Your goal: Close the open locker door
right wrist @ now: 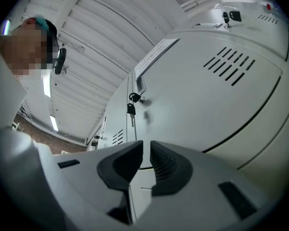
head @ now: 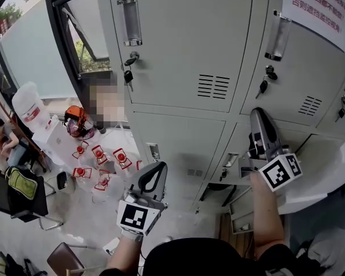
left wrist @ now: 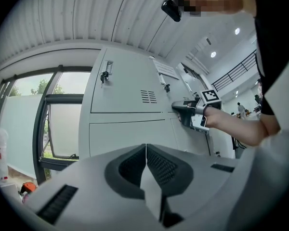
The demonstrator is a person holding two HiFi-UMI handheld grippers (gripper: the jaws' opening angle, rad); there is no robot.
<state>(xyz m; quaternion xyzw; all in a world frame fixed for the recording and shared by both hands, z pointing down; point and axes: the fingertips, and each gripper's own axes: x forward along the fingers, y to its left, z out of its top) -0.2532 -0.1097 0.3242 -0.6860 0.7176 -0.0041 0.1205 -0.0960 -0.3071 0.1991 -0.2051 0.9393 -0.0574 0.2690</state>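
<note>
A bank of grey lockers [head: 184, 50] fills the head view. At the lower right a pale locker door [head: 325, 168] stands swung out from the bank, and the dark opening [head: 241, 210] shows beside it. My right gripper [head: 257, 117] points up along the locker fronts, just left of that door's edge. Its jaws are together with only a thin slit and hold nothing [right wrist: 146, 147]. My left gripper [head: 155, 170] hangs lower and left, away from the lockers, shut and empty [left wrist: 146, 149]. In the left gripper view the right gripper [left wrist: 185, 110] sits against the locker face.
Keys hang from the locks of the upper doors [head: 128, 76] [head: 263, 86]. A printed notice [head: 316, 4] is stuck at the top right. Several water jugs [head: 98, 160] stand on the floor to the left by a window, with a chair and bag [head: 22, 184] nearer.
</note>
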